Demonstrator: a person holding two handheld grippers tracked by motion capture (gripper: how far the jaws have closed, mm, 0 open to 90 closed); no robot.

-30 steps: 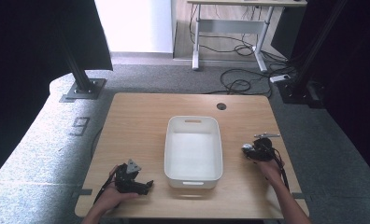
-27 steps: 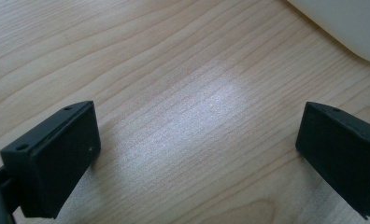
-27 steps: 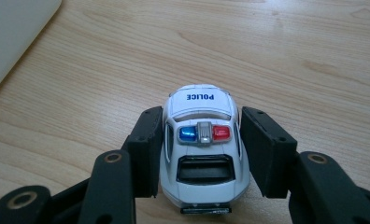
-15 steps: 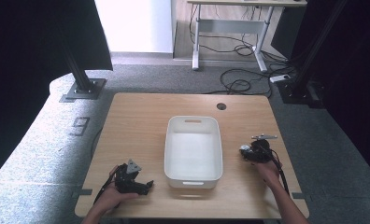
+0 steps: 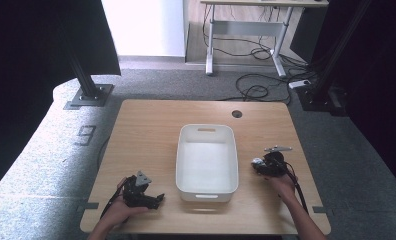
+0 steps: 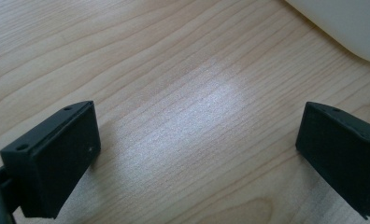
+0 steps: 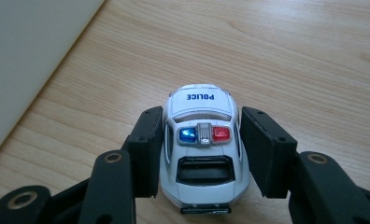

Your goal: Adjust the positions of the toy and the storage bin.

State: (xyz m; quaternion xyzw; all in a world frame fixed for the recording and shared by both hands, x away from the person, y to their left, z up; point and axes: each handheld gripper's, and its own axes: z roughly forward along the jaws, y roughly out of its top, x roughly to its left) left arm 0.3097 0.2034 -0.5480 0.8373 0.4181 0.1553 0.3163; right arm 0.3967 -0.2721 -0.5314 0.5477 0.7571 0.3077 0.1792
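Observation:
A white toy police car (image 7: 201,140) with a blue and a red roof light sits between the jaws of my right gripper (image 7: 202,135), nose pointing away, with both pads against its sides. In the high view this gripper (image 5: 260,164) is just right of the white bin (image 5: 182,150), the car (image 5: 256,162) at its tip. My left gripper (image 5: 156,200) rests near the table's front edge, left of the bin. Its jaws (image 6: 202,154) stand wide open over bare wood with nothing between them.
The white bin (image 6: 351,28) stands in the middle of the wooden table (image 5: 146,130) and has nothing in it; its wall (image 7: 24,56) is close to the left of the car. A round cable hole (image 5: 237,114) lies at the back right.
My right gripper with the car has shifted slightly left toward the bin and a bit nearer the front edge. The left gripper has stayed put.

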